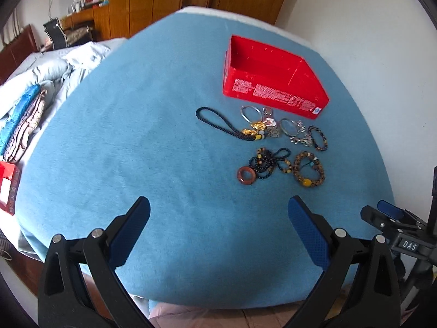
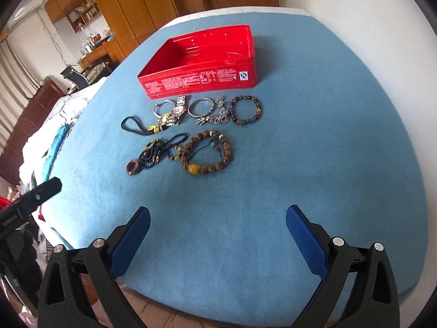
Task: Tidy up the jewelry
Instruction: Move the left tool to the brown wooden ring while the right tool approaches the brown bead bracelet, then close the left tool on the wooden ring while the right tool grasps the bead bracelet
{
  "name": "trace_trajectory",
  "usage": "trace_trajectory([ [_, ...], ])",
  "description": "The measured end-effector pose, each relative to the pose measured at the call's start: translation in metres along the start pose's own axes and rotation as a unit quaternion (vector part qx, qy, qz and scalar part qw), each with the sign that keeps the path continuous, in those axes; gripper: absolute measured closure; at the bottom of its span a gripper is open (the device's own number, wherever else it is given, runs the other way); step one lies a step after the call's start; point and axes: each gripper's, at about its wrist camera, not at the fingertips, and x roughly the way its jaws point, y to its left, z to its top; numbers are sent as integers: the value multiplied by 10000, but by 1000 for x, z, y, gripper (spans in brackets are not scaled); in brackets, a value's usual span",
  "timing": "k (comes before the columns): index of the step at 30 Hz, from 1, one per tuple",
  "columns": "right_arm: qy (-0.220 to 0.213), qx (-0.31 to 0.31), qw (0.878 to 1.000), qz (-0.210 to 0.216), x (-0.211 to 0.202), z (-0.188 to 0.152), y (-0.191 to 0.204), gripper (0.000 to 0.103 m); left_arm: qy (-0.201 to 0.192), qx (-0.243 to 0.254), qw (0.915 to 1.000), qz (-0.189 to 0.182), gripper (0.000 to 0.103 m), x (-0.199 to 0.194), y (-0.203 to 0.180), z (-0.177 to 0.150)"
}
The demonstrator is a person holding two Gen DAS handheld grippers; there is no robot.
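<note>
left claw (image 1: 218,220): spread wide, empty, hovering well short of the red box (image 1: 269,98)
cord loop (image 2: 133,125): left of box front
watch (image 2: 177,112), bangles (image 2: 199,108): just in front of box
bead bracelets (image 2: 245,109): front right of box
right claw (image 2: 218,228): spread wide, empty
progress: box looks empty, nothing sorted; all jewelry left on the blue tabletop (image 2: 314,150)

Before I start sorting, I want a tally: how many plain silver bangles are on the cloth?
2. One bangle lies left, by the watch; the other bangle lies right of the watch, both before the red tin. None seems hidden.
</note>
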Motion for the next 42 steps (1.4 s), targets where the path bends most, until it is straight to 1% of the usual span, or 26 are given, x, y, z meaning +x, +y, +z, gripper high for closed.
trace_trajectory([
  [4, 357, 290, 9978, 468, 23, 13, -10, 4, 206, 115, 9997, -21, 5, 21, -5, 13],
  [5, 408, 331, 9971, 544, 27, 15, -12, 4, 278, 143, 9995, -3, 8, 28, -7, 17],
  [7, 523, 367, 9959, 647, 37, 21, -14, 8, 421, 160, 9990, -9, 20, 39, -8, 20],
  [8, 576, 359, 9954, 672, 42, 23, -14, 11, 557, 196, 9982, -27, 25, 48, -10, 21],
  [9, 610, 362, 9951, 686, 46, 26, -14, 13, 624, 215, 9978, -46, 25, 53, -11, 22],
  [14, 725, 393, 9944, 665, 63, 38, -16, 16, 936, 411, 9947, -71, 25, 85, -21, 22],
  [16, 768, 374, 9942, 656, 69, 41, -15, 17, 997, 452, 9940, -15, 25, 95, -23, 24],
  [22, 863, 263, 9941, 606, 82, 48, -12, 21, 1254, 592, 9903, -44, 30, 118, -31, 28],
  [24, 880, 249, 9941, 590, 86, 51, -11, 23, 1351, 674, 9885, -51, 38, 126, -34, 29],
  [25, 889, 246, 9940, 589, 87, 52, -12, 24, 1350, 705, 9883, -10, 40, 128, -35, 29],
  [27, 912, 255, 9938, 589, 90, 54, -13, 26, 1334, 782, 9879, 98, 50, 132, -38, 32],
  [28, 925, 264, 9936, 589, 92, 54, -14, 26, 1339, 811, 9876, 109, 53, 133, -38, 33],
  [30, 957, 284, 9932, 606, 95, 55, -14, 27, 1356, 877, 9868, 116, 71, 134, -40, 34],
  [31, 972, 295, 9929, 615, 97, 56, -15, 27, 1373, 896, 9864, 111, 74, 135, -40, 34],
  [35, 1023, 308, 9921, 652, 103, 60, -15, 28, 1367, 963, 9859, 65, 74, 133, -42, 33],
  [38, 1078, 308, 9915, 660, 110, 63, -14, 28, 1367, 852, 9869, -32, 75, 129, -37, 34],
  [42, 1120, 214, 9922, 505, 118, 67, -9, 31, 1307, 696, 9890, -10, 75, 124, -23, 40],
])
